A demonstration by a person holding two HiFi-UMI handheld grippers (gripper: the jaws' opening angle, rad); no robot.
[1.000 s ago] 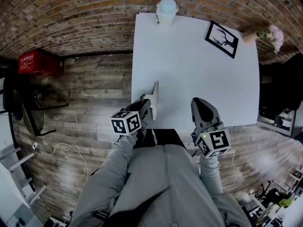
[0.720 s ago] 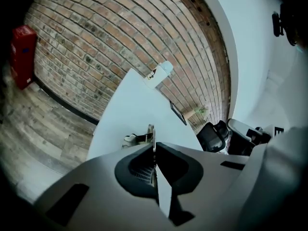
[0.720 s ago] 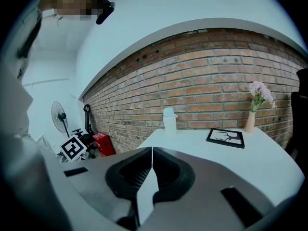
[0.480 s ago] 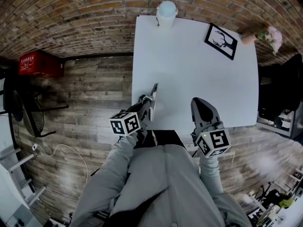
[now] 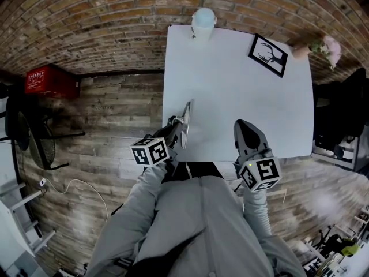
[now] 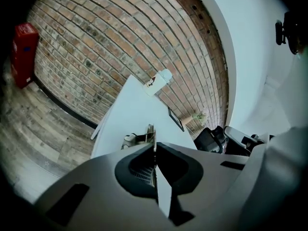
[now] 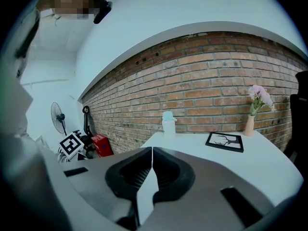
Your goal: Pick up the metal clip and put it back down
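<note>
The metal clip [image 5: 185, 118] is a thin silvery piece seen edge-on over the white table's [image 5: 242, 91] front left corner. My left gripper [image 5: 176, 129] is shut on its near end. In the left gripper view the clip [image 6: 150, 137] sticks out past the closed jaws of the left gripper [image 6: 155, 149], with a wire loop to its left. Whether the clip touches the tabletop I cannot tell. My right gripper [image 5: 247, 133] hovers over the table's front edge at the right, shut and empty. The right gripper view shows the right gripper [image 7: 152, 151] with both jaws meeting and nothing between them.
At the table's far edge stand a white lidded cup [image 5: 203, 17], a black-framed picture [image 5: 268, 51] and a small vase of pink flowers [image 5: 323, 44]. A brick wall lies behind. A red crate [image 5: 51, 81] sits on the wooden floor at left, a dark chair [image 5: 341, 114] at right.
The left gripper has drawn back a little toward the table's front edge with the clip in its jaws. The right gripper has stayed where it was.
</note>
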